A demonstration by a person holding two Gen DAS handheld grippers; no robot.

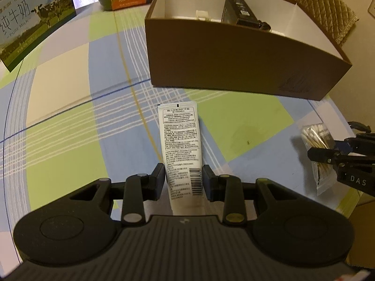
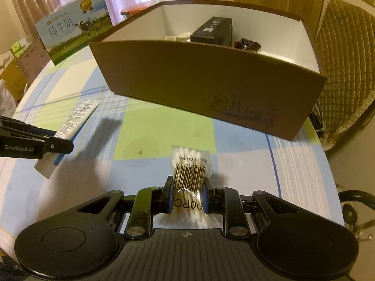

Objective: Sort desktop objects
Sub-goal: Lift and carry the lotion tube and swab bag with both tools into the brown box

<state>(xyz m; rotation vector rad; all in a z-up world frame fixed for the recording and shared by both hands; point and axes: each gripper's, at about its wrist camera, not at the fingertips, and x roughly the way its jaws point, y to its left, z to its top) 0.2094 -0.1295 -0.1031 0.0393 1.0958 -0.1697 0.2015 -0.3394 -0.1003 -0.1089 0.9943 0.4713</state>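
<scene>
Left gripper [image 1: 183, 175] clamped the tube [image 1: 181, 145], flat on the cloth before the box [image 1: 234, 65], light and squashy, likely best held mid-body; right gripper [image 2: 187, 193] pinched the swab bag [image 2: 191, 171], crinkly, slippery.

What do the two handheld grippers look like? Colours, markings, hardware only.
Both are matte black with ribbed bases, two round side discs and linkage arms on silver pivot pins. The left gripper has dark pads; its side reads "GenRobot.AI". The right gripper has blue-edged pads; its side shows "DAS". No cables or sleeves visible.
</scene>
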